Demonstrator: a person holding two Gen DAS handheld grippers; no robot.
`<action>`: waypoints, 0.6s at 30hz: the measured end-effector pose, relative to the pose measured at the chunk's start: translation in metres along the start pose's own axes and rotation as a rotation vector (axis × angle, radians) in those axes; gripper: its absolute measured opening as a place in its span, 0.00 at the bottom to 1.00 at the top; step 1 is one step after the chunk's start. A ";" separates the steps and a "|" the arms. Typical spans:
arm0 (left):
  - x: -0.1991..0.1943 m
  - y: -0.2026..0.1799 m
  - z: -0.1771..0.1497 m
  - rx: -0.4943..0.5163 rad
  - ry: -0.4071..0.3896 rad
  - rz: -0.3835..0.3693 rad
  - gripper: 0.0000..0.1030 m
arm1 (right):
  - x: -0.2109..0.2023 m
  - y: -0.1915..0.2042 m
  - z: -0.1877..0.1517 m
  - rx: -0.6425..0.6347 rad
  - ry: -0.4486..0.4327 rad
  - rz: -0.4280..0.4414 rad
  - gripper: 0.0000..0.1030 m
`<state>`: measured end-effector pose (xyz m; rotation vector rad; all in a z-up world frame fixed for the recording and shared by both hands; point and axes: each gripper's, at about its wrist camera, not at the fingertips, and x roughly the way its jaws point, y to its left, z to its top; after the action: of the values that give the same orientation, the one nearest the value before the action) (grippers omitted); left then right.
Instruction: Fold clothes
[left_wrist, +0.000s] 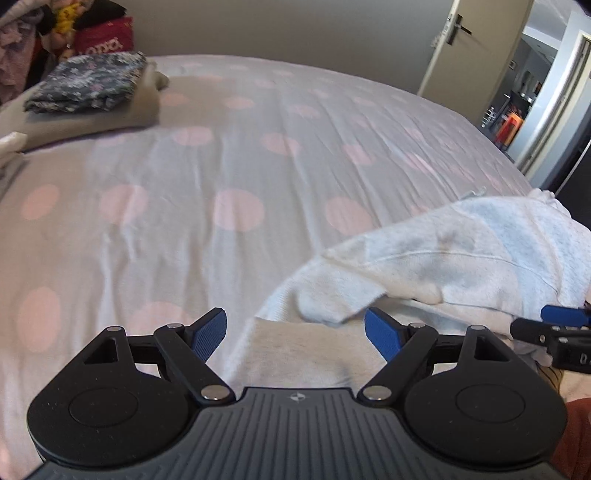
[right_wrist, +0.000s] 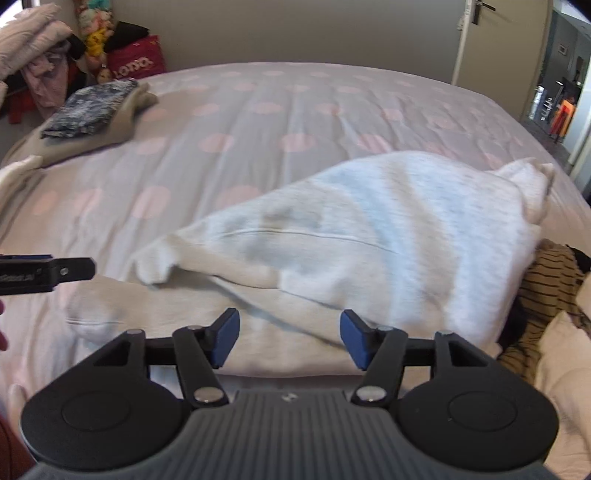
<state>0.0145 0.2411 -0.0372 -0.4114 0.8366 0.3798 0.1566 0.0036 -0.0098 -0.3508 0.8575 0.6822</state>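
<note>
Sweatshirt (right_wrist: 369, 229), pale grey-white fleece: lies rumpled on the bed (left_wrist: 229, 155), toward its near right side, one layer thrown over another so that a long seam runs across the top. A loose corner points left; a flatter part spreads toward the near edge.

Left tongs (left_wrist: 295, 334): open, blue pads spread wide, nothing between them but the flat near part of the sweatshirt below. Whether they touch the cloth cannot be told.

Right tongs (right_wrist: 290, 339): open, pads wide apart above the near fold of the sweatshirt, gripping nothing. In the left wrist view they show at the right edge, just beside the garment's bunched end.

Bed cover: lilac-grey with pink spots, lightly creased, bare across the middle and far side.

Folded stack, far left corner of the bed: dark floral garment (left_wrist: 88, 83) lying on top of a beige garment (left_wrist: 122, 114). Well apart from the sweatshirt.

Cream cloth (right_wrist: 18, 173): at the left edge of the bed, only partly in view.

Striped garment (right_wrist: 550, 280), tan with dark lines: at the right, touching the sweatshirt's right end, with darker cloth and a pale cloth near it.

Heap of clothes and soft toys (right_wrist: 92, 40) with a red bag (right_wrist: 136, 61): beyond the bed's far left corner, against the wall.

Door (left_wrist: 476, 48): open at the far right, another room showing through.
</note>
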 end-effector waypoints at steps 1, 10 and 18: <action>0.005 -0.004 0.000 0.011 0.011 -0.009 0.80 | 0.003 -0.007 0.001 0.001 0.005 -0.018 0.77; 0.049 -0.015 -0.009 0.112 0.118 0.094 0.80 | 0.011 -0.053 0.011 -0.054 -0.036 -0.164 0.77; 0.076 -0.001 -0.012 0.093 0.169 0.131 0.82 | 0.036 -0.090 0.021 -0.012 0.008 -0.229 0.77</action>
<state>0.0537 0.2468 -0.1034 -0.3057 1.0454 0.4290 0.2462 -0.0371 -0.0240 -0.4555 0.8062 0.4737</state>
